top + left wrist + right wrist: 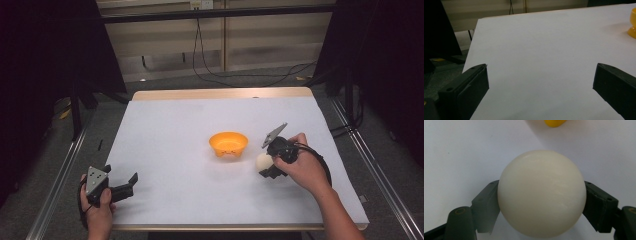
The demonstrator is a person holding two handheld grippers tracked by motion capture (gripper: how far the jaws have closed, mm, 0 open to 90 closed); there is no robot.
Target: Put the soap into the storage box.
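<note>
Ball (pixel 541 193) sits between the jaws of the right gripper (pixel 266 165), cream-white, smooth, round. In the right gripper view both black pads press its sides, one on each flank, so the jaws are pinching the ball. From the high view it lies just right of the orange bowl (pixel 228 144), near but apart from it; whether it is lifted off the sheet or resting on it, I cannot tell.

Judged step: grasp made, transfer to the bowl not yet done. The bowl looks empty from above. The next move would call for a lift high enough to clear the rim, a short carry to the person's left, and a release over the hollow. Risk: a smooth sphere held at two points may slip or roll out if the squeeze eases early.

Left gripper (pixel 121 189) rests at the near left corner of the table, held in the left hand (pixel 98 212), jaws spread wide with nothing between them, idle.

Surface: white sheet (pixel 200 120) over a wooden table (pixel 220 93), plain, unmarked. Room: dim, dark curtains (pixel 45 75) on both sides, black cables (pixel 235 77) looping over the grey floor behind, metal rails (pixel 55 190) along the table's sides.
</note>
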